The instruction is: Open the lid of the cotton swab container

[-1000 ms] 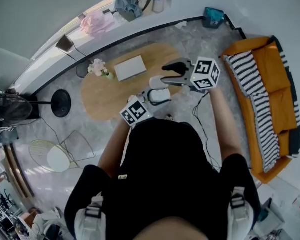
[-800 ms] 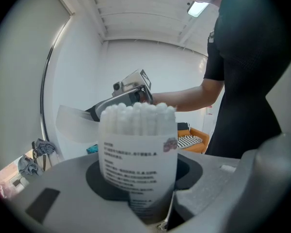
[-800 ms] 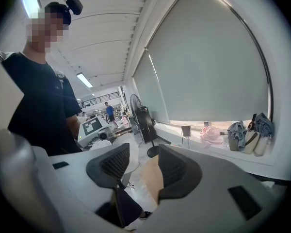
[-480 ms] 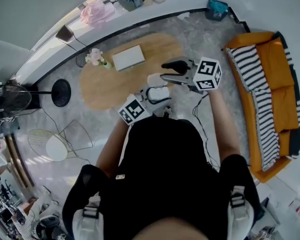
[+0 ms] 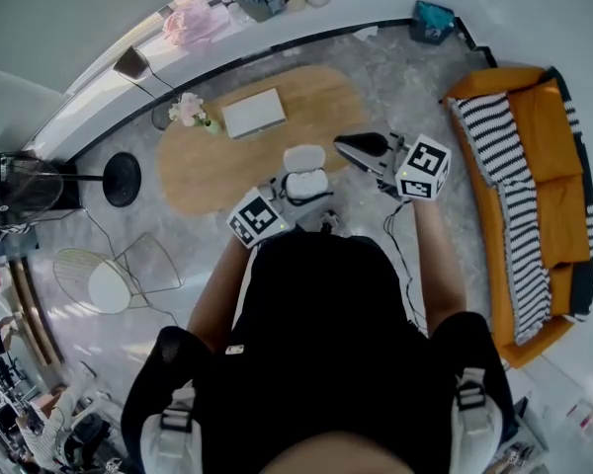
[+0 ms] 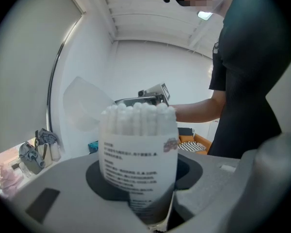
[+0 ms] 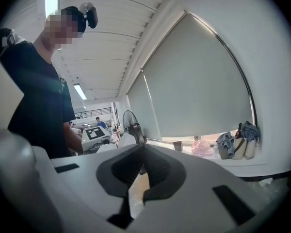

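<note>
Room: pale marbled floor (image 5: 376,77) under a standing person (image 5: 316,344) in a black top. An oval wooden table (image 5: 217,171) lies beyond both claws, and an orange sofa (image 5: 563,215) with a striped cushion is out past the right claw's outer side.
Table top: a flat white object (image 5: 255,114) and a small vase of flowers (image 5: 190,112) sit there, both well beyond the left claw and off to its left.
Left claw (image 6: 143,183): its jaws stand wide and are clamped on the lower body of the cotton swab container (image 6: 138,149), which stands upright between them.
Cotton swab container: held in the air in front of the person's body, above the floor rather than the table. Its printed label faces the left claw's camera.
Lid (image 6: 85,106): already flipped open. It is translucent and stands up from the rim on the left claw's left side.
Swabs (image 6: 138,115): the white tips are packed together and exposed at the open top.
Right claw (image 7: 140,154): its jaws have just been closing and now meet, with nothing between them. It sits to the right of the container, tips pointing toward the lid, with a small gap showing from the head view.
</note>
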Demonstrator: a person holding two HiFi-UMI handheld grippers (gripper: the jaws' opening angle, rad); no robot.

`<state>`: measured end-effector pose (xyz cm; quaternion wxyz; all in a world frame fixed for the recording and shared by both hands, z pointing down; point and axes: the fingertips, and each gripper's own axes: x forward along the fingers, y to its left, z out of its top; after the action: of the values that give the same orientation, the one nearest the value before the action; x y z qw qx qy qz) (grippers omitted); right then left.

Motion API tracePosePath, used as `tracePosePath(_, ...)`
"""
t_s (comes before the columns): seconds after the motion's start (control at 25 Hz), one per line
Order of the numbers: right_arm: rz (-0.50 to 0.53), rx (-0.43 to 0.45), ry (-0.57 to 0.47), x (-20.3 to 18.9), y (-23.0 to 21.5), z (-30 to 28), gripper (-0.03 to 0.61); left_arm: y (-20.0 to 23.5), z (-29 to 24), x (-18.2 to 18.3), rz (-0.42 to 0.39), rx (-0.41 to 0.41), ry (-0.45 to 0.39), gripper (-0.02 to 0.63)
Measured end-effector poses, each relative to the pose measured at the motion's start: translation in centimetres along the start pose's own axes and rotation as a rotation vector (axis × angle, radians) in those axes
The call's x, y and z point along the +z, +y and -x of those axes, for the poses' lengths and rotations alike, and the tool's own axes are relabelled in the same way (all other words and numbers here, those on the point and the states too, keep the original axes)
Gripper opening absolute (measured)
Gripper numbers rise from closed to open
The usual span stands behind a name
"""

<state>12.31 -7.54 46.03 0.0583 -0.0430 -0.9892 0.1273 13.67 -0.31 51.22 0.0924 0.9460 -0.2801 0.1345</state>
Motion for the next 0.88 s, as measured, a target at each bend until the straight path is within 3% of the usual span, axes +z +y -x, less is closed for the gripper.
tracePosePath(0.12,0.02,-0.025,0.015,-1.0,0.4,0.3,-0.005,0.5,0.5,0.0,0.024,0.02,-0.013,0.189)
tracePosePath(0.36,0.063,0.005,0.038,-3.2,3.8,-0.4,-0.006,1.3,1.2,-0.1,0.05,0.045,-0.032,0.189)
tracePosePath(0.88,0.05,-0.036,0.027,-4.5,4.3,0.5,-0.006,3.0,1.3,0.7,0.042,0.078,-0.038,0.189)
